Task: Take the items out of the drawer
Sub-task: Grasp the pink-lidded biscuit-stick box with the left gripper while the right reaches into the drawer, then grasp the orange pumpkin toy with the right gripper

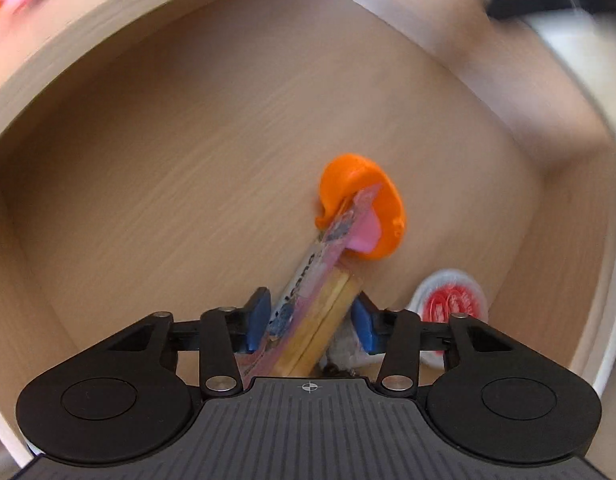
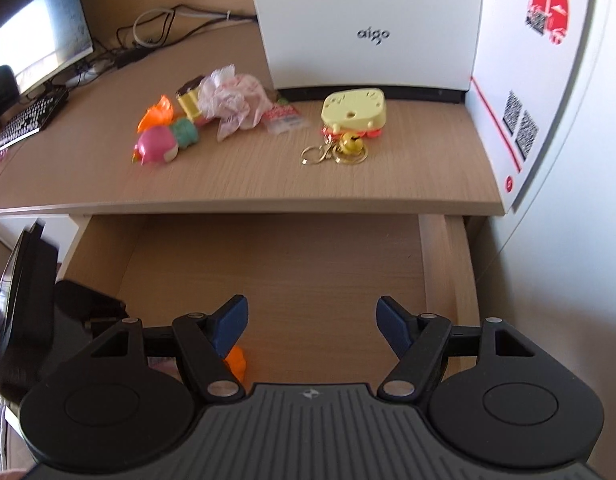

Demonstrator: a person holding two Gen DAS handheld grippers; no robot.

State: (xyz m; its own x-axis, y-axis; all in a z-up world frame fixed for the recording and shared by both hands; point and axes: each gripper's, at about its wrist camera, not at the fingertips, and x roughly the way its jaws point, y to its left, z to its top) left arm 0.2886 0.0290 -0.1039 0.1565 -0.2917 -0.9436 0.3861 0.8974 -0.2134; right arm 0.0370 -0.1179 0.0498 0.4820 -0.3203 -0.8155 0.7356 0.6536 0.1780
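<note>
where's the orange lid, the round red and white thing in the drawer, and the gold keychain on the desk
orange lid (image 1: pixel 361 206), left wrist view, its upper rim
round red and white thing (image 1: pixel 447 300), left wrist view, red centre
gold keychain (image 2: pixel 339 150), right wrist view, its rings

Left wrist looks steeply down, close into the drawer (image 1: pixel 108 128); right wrist overlooks drawer and desktop (image 2: pixel 236 176).

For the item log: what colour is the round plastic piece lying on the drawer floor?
Orange; clearest in the left wrist view.
</note>
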